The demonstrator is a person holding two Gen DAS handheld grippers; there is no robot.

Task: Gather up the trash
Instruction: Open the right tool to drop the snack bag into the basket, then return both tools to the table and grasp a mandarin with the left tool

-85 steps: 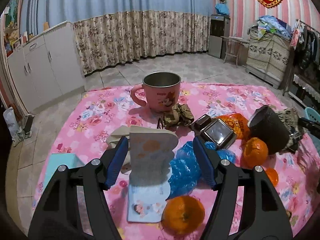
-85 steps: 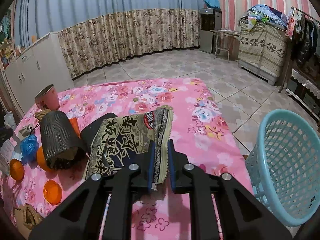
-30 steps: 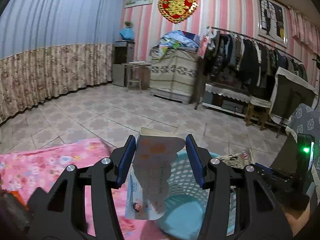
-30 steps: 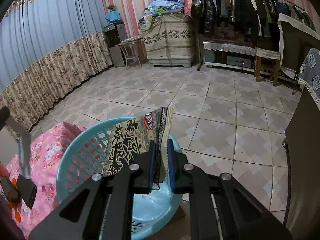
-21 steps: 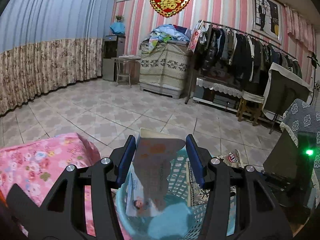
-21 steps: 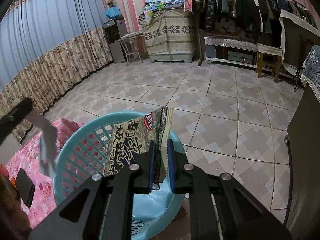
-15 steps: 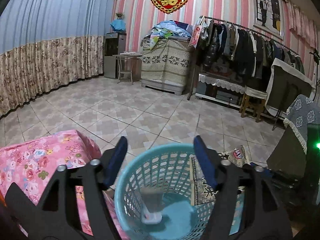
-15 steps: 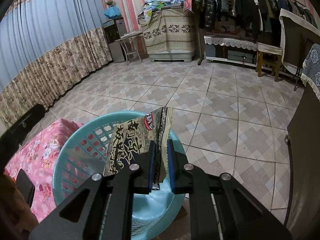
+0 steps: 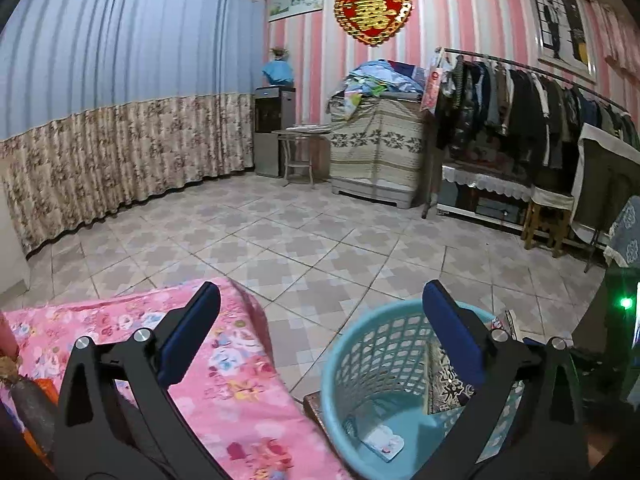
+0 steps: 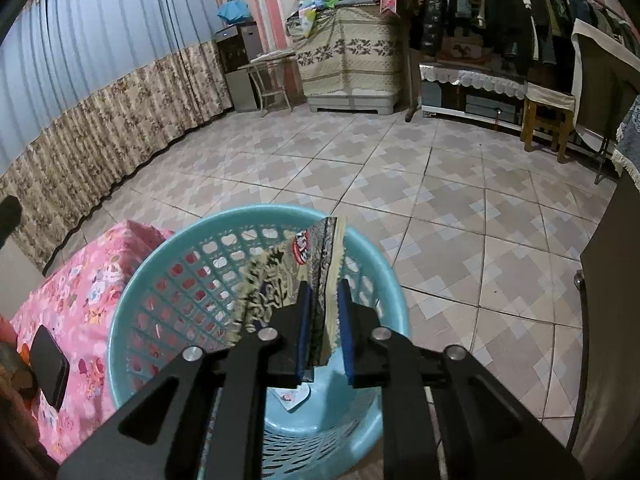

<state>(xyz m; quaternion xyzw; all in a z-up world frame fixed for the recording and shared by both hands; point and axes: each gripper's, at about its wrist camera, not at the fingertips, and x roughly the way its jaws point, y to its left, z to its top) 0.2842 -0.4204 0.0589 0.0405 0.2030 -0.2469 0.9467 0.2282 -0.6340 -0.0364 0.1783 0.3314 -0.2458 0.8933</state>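
The right tongs [image 10: 324, 328] pinch a snack wrapper [image 10: 280, 284] above the blue laundry basket [image 10: 160, 256]; the left tongs [image 9: 320, 320] gape empty. Released off-centre, the light wrapper could flutter past the rim.

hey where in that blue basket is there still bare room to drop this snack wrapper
Most of the blue basket floor is bare: the patch ringed by the lattice wall, on all sides of the small card lying flat on it. The snack wrapper hangs in the right gripper over the opening. On the pink tablecloth beside it, the near corner holds a black phone.
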